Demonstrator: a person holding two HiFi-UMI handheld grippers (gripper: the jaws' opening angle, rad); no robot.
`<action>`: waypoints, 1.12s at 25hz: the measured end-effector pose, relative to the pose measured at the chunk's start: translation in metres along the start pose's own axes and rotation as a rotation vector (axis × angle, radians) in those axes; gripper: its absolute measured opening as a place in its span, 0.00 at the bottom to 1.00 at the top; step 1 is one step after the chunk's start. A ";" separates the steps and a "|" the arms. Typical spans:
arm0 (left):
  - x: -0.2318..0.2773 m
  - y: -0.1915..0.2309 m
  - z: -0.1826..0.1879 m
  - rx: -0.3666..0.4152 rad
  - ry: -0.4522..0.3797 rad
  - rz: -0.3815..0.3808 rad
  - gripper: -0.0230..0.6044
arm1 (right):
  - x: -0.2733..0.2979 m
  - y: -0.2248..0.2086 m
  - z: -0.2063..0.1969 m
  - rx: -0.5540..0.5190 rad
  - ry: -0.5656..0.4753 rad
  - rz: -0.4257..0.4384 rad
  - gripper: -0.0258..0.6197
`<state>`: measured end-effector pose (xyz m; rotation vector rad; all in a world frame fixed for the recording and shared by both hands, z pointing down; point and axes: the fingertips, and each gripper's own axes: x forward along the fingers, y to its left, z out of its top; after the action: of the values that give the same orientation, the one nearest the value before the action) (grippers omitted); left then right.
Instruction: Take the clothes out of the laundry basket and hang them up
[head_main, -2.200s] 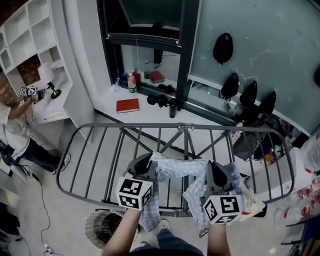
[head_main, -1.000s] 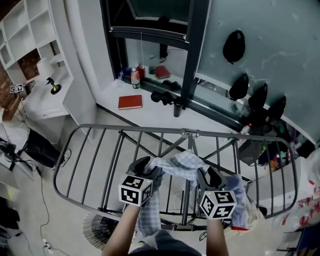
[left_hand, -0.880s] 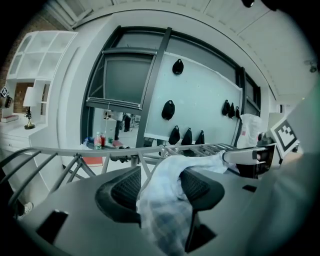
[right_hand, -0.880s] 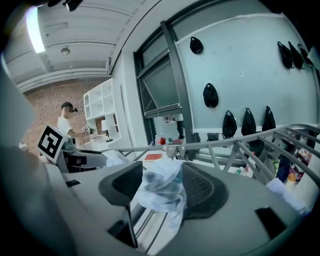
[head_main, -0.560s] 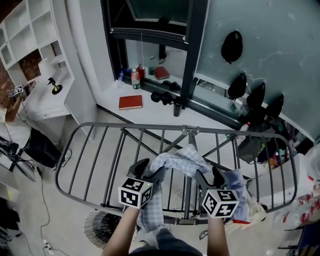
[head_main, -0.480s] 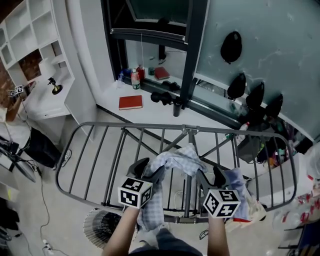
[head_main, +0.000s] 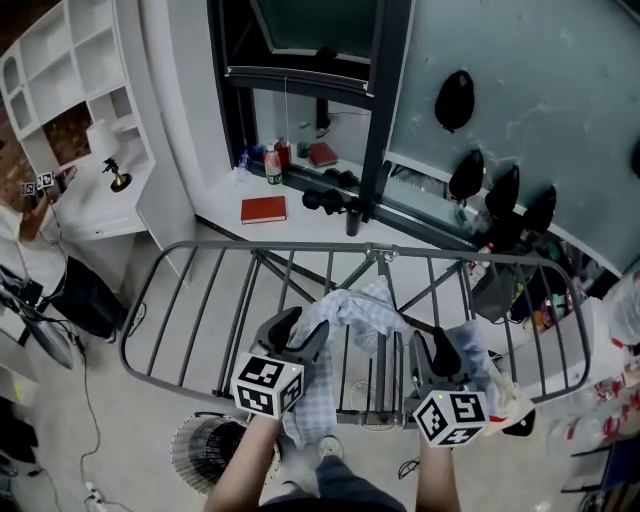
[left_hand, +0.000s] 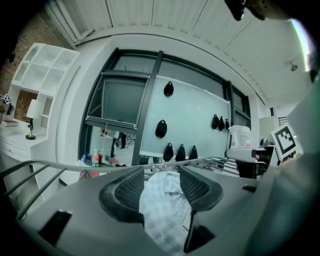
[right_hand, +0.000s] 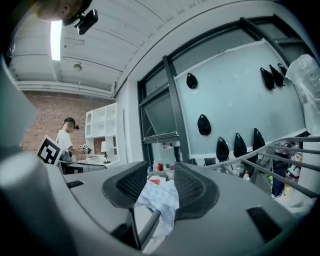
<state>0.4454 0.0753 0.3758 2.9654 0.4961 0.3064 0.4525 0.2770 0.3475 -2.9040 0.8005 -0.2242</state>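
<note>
The fabric lying between the jaws was the hazard: if either gripper drew back while its pads snagged the checked shirt (head_main: 350, 310), the bunched cloth would likely be dragged off the bars, or slide between them to the floor. The left gripper (head_main: 298, 330) stood with its jaws well apart, having just been closing a little, and the shirt (left_hand: 162, 210) filled the gap loosely, brushing both pads rather than being pinched, as far as I could judge. The right gripper (head_main: 432, 346) was likewise parted and had just been narrowing, a fold of shirt (right_hand: 160, 197) between its pads above a rack bar (right_hand: 150, 225). The shirt lay heaped, not spread, over the middle of the drying rack (head_main: 290, 246), with what looked like the laundry basket (head_main: 195, 455) on the floor below
</note>
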 end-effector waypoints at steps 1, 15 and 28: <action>-0.006 -0.003 0.003 0.006 -0.017 0.001 0.40 | -0.006 0.003 0.002 -0.007 -0.017 0.005 0.30; -0.113 -0.041 0.021 0.109 -0.161 0.002 0.08 | -0.099 0.053 0.007 -0.067 -0.121 -0.008 0.07; -0.178 -0.074 0.000 0.128 -0.145 -0.027 0.07 | -0.170 0.084 -0.004 -0.097 -0.127 -0.024 0.04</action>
<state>0.2580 0.0859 0.3327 3.0707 0.5570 0.0577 0.2655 0.2932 0.3199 -2.9831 0.7767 -0.0028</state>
